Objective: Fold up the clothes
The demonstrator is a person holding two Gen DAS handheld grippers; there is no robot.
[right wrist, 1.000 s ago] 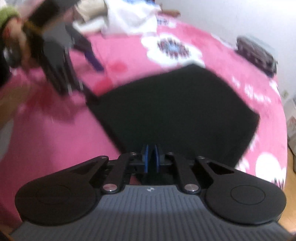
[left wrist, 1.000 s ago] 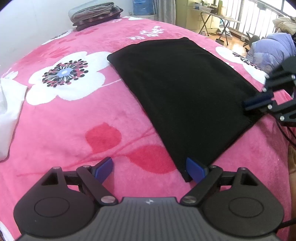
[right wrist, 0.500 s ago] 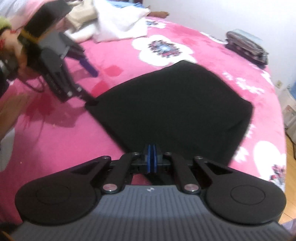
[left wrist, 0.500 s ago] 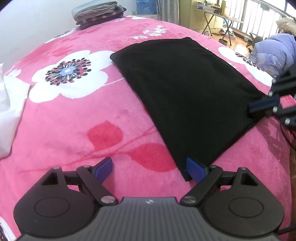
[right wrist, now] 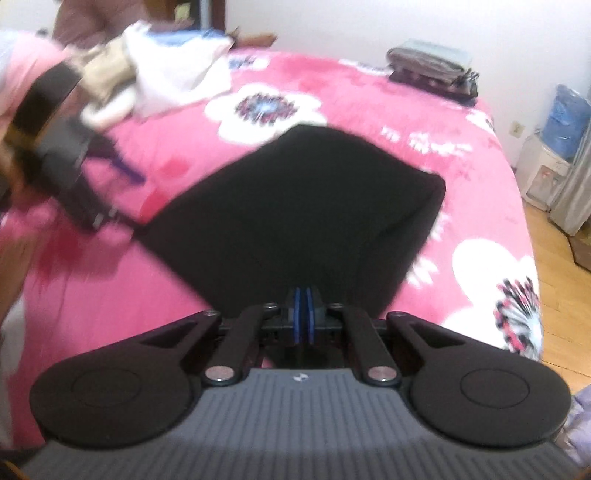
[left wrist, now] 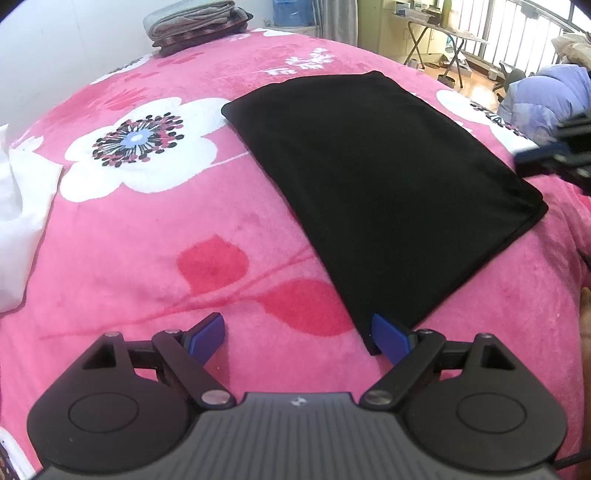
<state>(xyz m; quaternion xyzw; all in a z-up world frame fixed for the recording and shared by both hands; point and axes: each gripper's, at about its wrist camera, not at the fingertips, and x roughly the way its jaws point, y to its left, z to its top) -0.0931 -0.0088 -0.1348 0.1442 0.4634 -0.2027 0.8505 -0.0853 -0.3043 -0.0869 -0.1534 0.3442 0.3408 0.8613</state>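
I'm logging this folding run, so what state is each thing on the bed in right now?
Black garment: folded into a flat rectangle on the blanket.
Left tongs: open, one pad at the garment's near corner.
Right tongs: shut at the garment's edge; whether cloth is pinched is unclear.
Stack of clothes: folded, piled by the wall.
White clothes: unfolded, heaped.

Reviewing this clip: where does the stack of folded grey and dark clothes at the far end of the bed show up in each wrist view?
Left wrist view: stack of folded grey and dark clothes at top left, by the white wall.
Right wrist view: same stack at top right, by the wall.
Shared landmark: the flat black cloth on the pink flowered blanket, with the stack beyond its far corner in both.
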